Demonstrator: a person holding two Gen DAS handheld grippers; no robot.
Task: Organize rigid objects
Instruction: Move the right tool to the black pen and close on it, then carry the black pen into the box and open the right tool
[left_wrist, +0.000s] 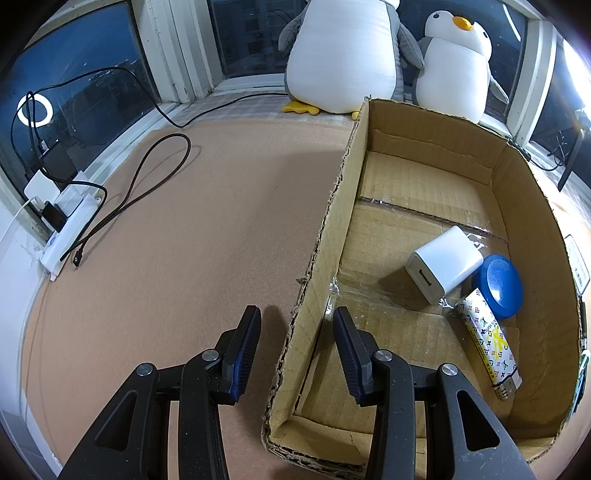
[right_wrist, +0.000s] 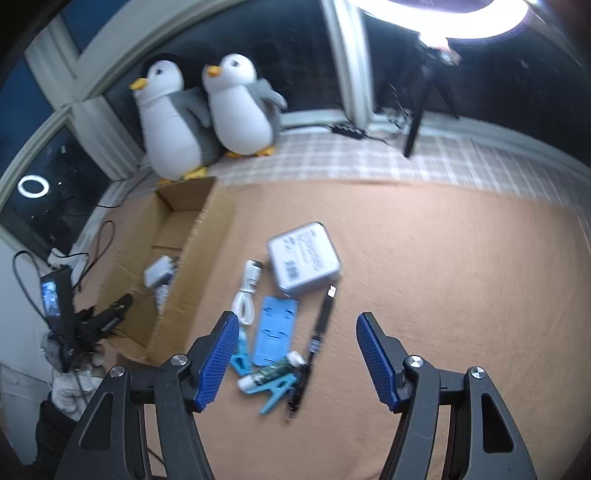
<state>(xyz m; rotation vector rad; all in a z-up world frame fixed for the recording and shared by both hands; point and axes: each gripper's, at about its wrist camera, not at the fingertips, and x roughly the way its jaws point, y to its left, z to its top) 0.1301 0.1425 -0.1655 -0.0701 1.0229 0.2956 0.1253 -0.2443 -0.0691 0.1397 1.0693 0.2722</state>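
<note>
An open cardboard box lies on the tan mat. Inside it are a white USB charger, a blue round lid and a patterned lighter. My left gripper is open and empty, its jaws astride the box's left wall. My right gripper is open and empty above a pile on the mat: a grey tin, a white cable, a blue plate, a black pen, a small tube and blue clips. The box is left of the pile.
Two plush penguins stand on the sill behind the box. A white power strip with plugs and a looped black cable lie at the left. A ring light on a tripod stands at the back right.
</note>
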